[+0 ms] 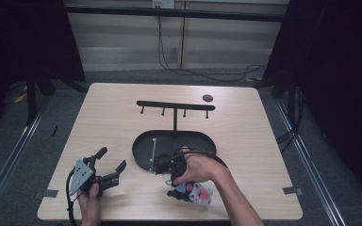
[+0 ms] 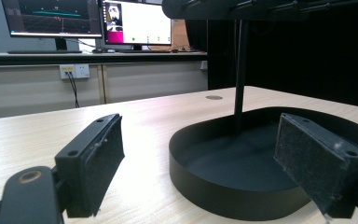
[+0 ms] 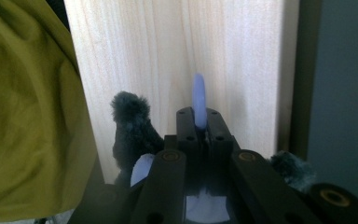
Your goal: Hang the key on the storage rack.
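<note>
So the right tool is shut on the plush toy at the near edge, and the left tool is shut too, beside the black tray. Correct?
Not quite. The left tool is open: the left gripper view shows its pads wide apart with nothing between them, beside the black tray. The right tool is indeed shut on the plush toy at the table's near edge.

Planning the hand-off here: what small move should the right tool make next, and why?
Probably lift the plush toy toward the hook stand. The right tool is shut on its pale blue tag, the hooks are bare, and the left tool waits open.
</note>
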Demonstrator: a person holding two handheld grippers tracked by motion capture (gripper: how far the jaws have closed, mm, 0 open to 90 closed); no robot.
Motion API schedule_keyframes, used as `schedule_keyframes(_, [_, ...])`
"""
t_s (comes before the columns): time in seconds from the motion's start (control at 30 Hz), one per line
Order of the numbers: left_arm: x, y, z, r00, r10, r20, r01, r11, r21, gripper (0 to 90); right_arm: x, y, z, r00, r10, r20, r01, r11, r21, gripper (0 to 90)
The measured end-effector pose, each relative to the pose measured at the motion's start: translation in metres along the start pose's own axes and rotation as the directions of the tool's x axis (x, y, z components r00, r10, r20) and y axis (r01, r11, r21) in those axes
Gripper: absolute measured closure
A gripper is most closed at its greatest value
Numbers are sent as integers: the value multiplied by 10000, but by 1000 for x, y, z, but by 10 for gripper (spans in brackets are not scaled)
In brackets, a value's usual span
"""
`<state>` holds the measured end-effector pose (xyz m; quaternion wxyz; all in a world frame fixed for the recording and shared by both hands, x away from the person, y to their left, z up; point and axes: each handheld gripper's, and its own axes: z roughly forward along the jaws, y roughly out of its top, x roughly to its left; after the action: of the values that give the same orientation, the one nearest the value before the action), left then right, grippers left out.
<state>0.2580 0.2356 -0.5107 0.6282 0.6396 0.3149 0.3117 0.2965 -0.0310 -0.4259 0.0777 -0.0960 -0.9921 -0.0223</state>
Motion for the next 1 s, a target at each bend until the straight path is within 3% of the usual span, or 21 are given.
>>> schedule_keyframes(0.43, [0,0,0,10000,-5,-3,5,10000,-2,152,-2,-12,-34,9986,431,322,-420,9986,-329,878])
schedule_keyframes(0.6, [0,0,0,10000,26,9,-26,10000,20,152,-5,-13,-42,9985,353,412,-347,9993,-153,877])
schedule_keyframes(1.0, [0,0,0,10000,-3,-1,3,10000,-2,152,-4,-18,-62,9976,410,552,-392,9987,-330,878])
